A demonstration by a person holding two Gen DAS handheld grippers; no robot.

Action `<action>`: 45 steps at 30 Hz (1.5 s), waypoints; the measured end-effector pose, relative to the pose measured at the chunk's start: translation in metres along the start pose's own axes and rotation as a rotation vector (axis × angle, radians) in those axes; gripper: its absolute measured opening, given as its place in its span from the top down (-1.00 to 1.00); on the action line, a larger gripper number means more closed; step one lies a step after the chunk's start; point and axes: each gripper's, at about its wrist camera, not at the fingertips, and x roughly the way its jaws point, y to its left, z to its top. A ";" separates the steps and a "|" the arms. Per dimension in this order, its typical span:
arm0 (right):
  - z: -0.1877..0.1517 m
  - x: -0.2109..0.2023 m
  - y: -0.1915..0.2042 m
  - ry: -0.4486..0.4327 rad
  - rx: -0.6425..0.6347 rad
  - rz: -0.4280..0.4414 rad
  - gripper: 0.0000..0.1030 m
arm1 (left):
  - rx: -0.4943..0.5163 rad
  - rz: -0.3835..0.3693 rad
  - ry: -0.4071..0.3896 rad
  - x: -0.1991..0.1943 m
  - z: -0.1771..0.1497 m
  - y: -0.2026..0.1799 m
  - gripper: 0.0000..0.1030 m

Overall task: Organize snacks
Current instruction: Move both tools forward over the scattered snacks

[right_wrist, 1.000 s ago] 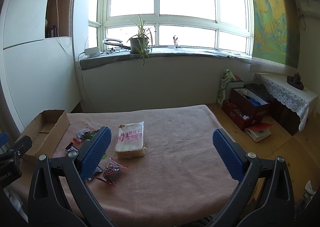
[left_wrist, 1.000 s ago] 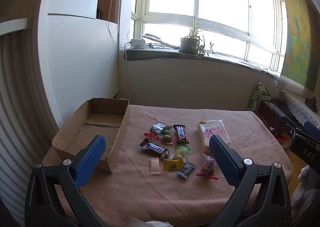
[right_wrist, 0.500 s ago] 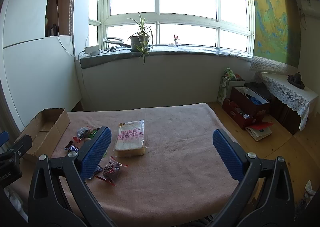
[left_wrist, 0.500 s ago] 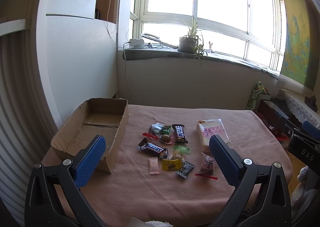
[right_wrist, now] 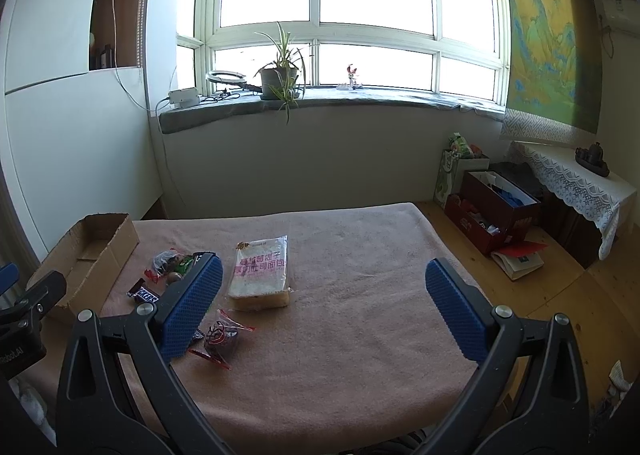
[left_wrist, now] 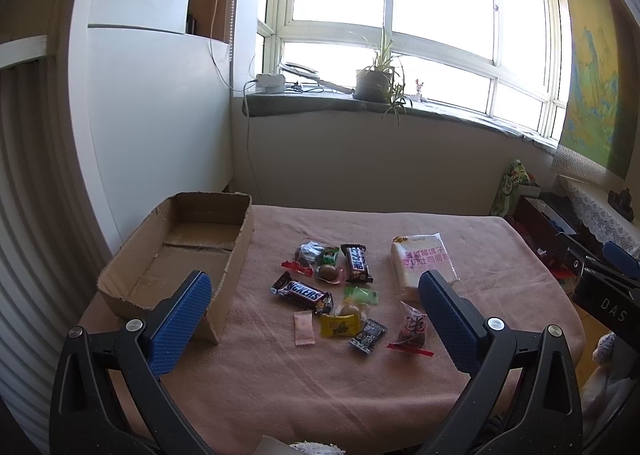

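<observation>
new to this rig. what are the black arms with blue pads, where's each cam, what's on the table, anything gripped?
No robot here: a person holds two hand grippers, each with a fisheye camera looking out between its blue-padded fingers. One view is from the left gripper, the other from the right gripper. Both are open and hold nothing. On the pink cloth-covered table lie an empty cardboard box, a Snickers bar, a bagged bread loaf and a scatter of small wrapped sweets. The left view catches the right gripper at its right edge.

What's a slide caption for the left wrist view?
Open left tool above scattered snacks beside an empty cardboard box.
</observation>
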 end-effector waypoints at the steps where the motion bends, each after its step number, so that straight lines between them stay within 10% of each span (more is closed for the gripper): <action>1: -0.001 0.002 0.000 0.008 0.000 0.002 -1.00 | 0.001 -0.001 0.007 0.001 -0.001 0.000 -1.00; 28: -0.037 0.058 -0.008 0.222 -0.032 0.192 -1.00 | -0.059 -0.065 0.261 0.052 -0.049 0.030 -0.99; 45: -0.057 0.098 0.028 0.379 -0.060 0.348 -0.72 | -0.022 -0.186 0.328 0.081 -0.057 0.021 -0.18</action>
